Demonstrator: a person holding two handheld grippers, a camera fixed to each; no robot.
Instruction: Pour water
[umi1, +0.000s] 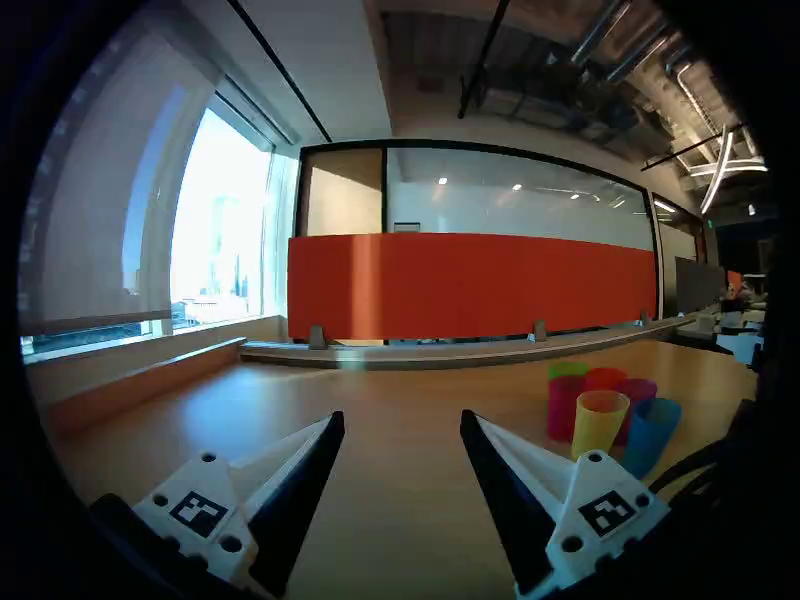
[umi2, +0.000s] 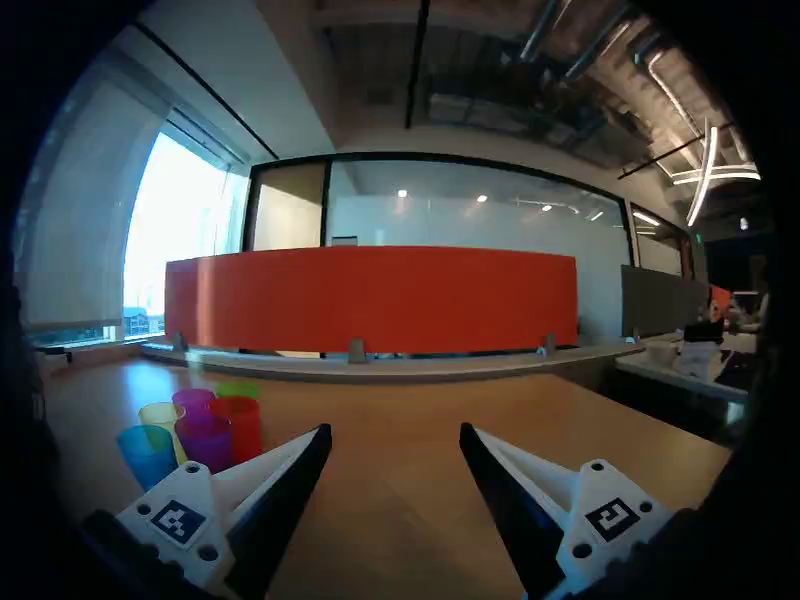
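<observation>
Wooden table, coloured cups, left gripper and right gripper fingers wide apart, empty (square coded markers).

Cups before you: yellow cup, blue cup, red cup, magenta cup, green cup | your left gripper and right gripper: white, black inner faces, black-and-white square markers | table: tan wood | divider: orange-red.
</observation>
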